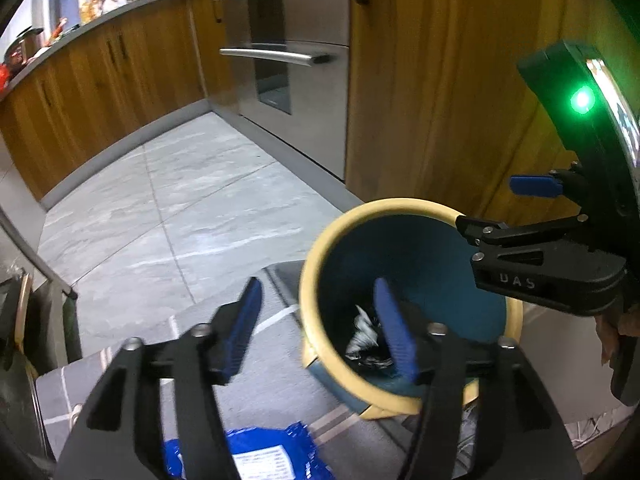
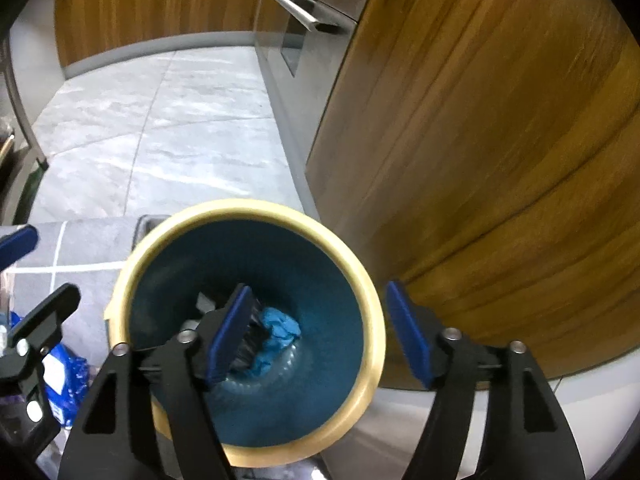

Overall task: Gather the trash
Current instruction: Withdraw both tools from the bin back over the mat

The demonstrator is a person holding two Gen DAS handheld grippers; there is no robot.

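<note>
Plenty of open floor (image 1: 168, 208) is left toward the cabinets (image 1: 100, 76) and oven (image 1: 288, 64). The bin (image 2: 368, 320) mouth is unblocked from above, with scraps (image 2: 280, 332) only down at the bottom. On the right it's hemmed in by a wood panel (image 2: 500, 160), and a blue packet (image 1: 256, 456) is lying on the mat (image 1: 264, 380) beside it.

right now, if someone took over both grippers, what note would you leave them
Left gripper: open, empty, straddling the near rim of the round teal bin with a cream rim.
Right gripper: open, empty, straddling the bin's right rim.
In the bin: crumpled blue wrapper, black-and-white crumpled scrap.
Done: those pieces are in the bin.
Left: shiny blue plastic packet with a white label on the grey mat beside the bin.
</note>
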